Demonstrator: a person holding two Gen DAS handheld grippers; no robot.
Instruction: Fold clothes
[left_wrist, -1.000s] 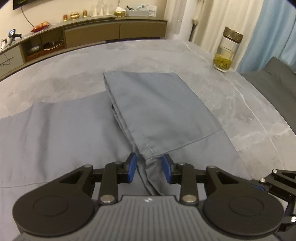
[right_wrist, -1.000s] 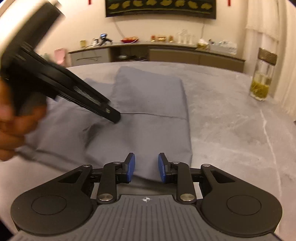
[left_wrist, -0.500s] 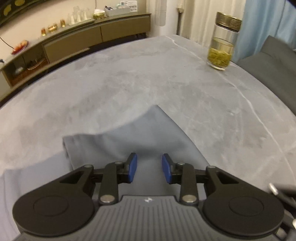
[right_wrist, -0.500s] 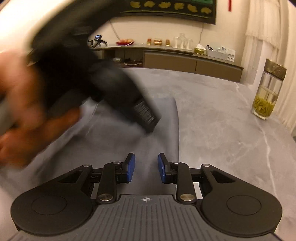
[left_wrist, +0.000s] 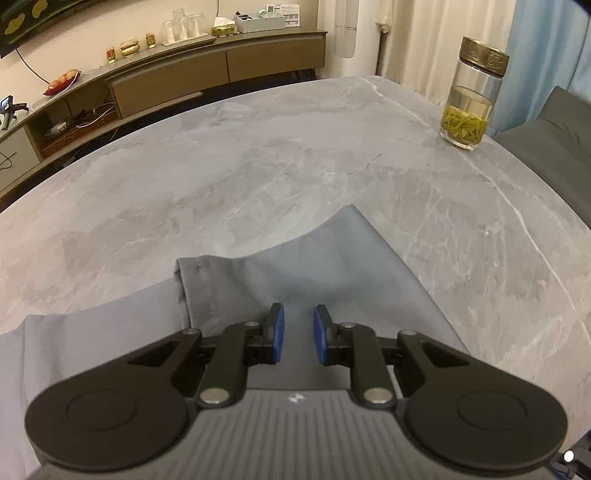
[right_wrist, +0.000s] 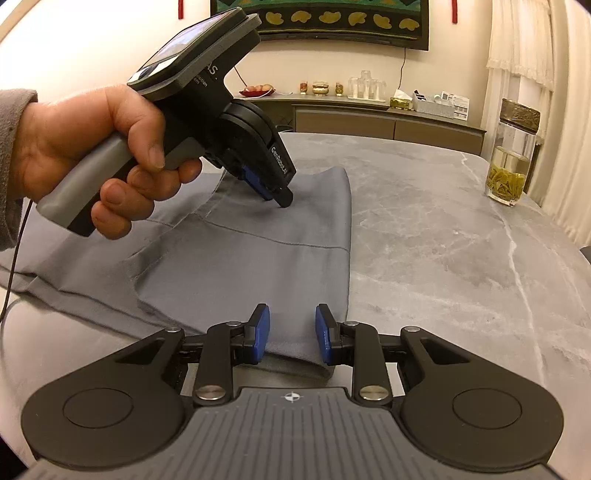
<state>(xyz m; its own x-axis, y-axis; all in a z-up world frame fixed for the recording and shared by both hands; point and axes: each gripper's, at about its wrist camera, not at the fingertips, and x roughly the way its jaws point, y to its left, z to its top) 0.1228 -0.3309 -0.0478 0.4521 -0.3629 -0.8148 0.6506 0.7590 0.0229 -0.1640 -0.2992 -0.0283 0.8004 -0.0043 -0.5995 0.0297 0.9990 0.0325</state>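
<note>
A grey garment (right_wrist: 258, 251) lies folded on the grey marble table (right_wrist: 443, 240); it also shows in the left wrist view (left_wrist: 314, 273). My left gripper (left_wrist: 297, 338) is open, low over the garment's far end, nothing between its blue pads. It shows in the right wrist view (right_wrist: 273, 192), its tip pressed down onto the cloth. My right gripper (right_wrist: 291, 334) is open at the garment's near hem, which lies between and under its pads (right_wrist: 260, 332).
A glass jar of tea with a brass lid (left_wrist: 471, 96) stands at the table's far right; it also shows in the right wrist view (right_wrist: 511, 155). A dark chair (left_wrist: 554, 147) sits beyond the right edge. A sideboard (left_wrist: 166, 85) runs along the wall.
My left gripper has let go of the fold it held and moved forward to the garment's far end, tip down on the cloth. The right gripper has barely moved.
</note>
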